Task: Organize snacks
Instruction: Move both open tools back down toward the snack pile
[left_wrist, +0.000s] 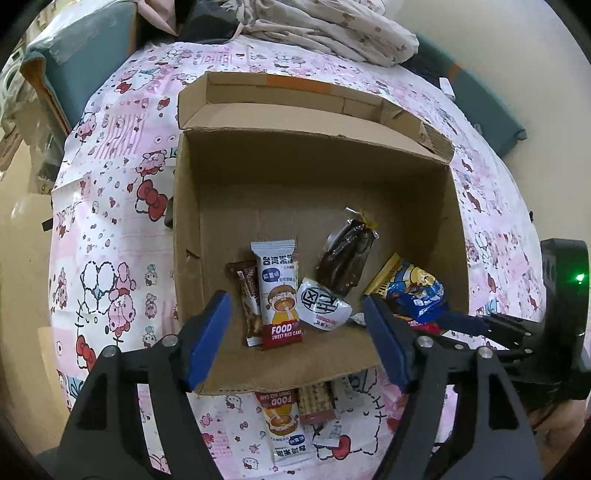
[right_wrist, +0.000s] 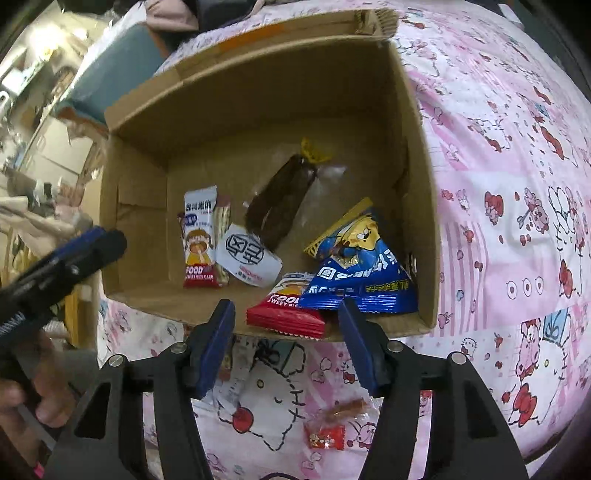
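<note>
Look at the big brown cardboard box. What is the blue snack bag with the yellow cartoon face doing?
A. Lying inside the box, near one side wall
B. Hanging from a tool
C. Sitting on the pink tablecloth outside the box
A: the blue snack bag with the yellow cartoon face lies inside the brown cardboard box, near one side wall, and neither tool grips it.

A pink cartoon-print cloth (left_wrist: 110, 229) covered the tabletop. At its far end lay a heap of pale printed fabric (left_wrist: 332, 26), crumpled. A teal cushioned seat (left_wrist: 85, 66) stood beside the cloth's far left corner, and another teal piece (left_wrist: 491, 110), perhaps a second cushion, showed at the far right.
</note>
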